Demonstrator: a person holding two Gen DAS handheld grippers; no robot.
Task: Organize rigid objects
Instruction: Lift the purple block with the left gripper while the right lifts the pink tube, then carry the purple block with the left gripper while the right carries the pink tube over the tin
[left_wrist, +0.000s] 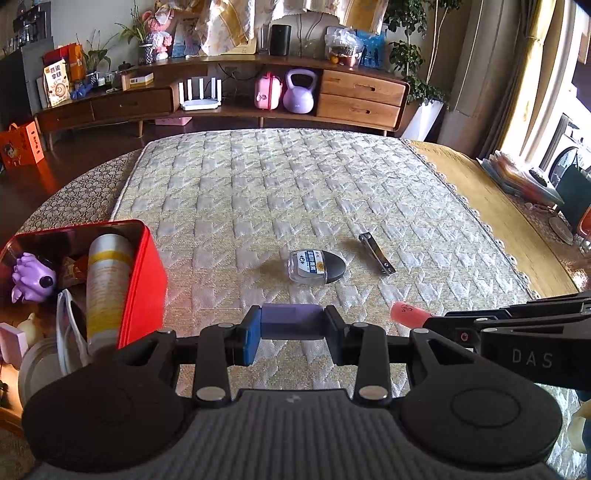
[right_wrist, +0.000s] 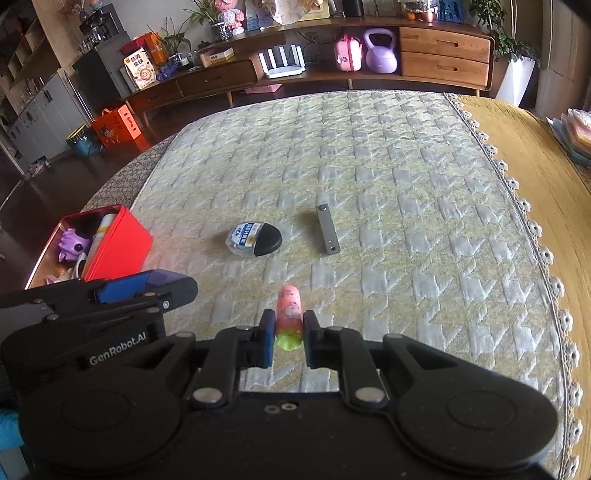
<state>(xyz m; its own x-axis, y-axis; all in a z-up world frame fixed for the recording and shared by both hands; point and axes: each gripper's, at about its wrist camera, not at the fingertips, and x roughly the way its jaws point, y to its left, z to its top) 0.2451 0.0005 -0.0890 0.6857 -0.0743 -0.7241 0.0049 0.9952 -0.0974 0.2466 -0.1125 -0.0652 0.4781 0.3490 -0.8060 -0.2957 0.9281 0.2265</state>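
Note:
My left gripper (left_wrist: 291, 328) is shut on a purple block (left_wrist: 291, 320), held just above the quilted mat (left_wrist: 280, 184); it also shows in the right wrist view (right_wrist: 147, 286). My right gripper (right_wrist: 289, 332) is shut on a pink tube with a green end (right_wrist: 289, 314), whose pink tip shows in the left wrist view (left_wrist: 408, 314). A clear flat bottle with a black cap (left_wrist: 316, 266) (right_wrist: 254, 240) and a metal nail clipper (left_wrist: 376, 254) (right_wrist: 328, 233) lie on the mat ahead. A red tin box (left_wrist: 142, 280) (right_wrist: 118, 245) stands at the left.
The red box holds a spray can (left_wrist: 107, 280), a purple toy (left_wrist: 31, 277) and other small items. A yellow cloth with lace edge (right_wrist: 535, 184) lies right of the mat. A wooden TV cabinet (left_wrist: 258, 92) stands beyond the mat.

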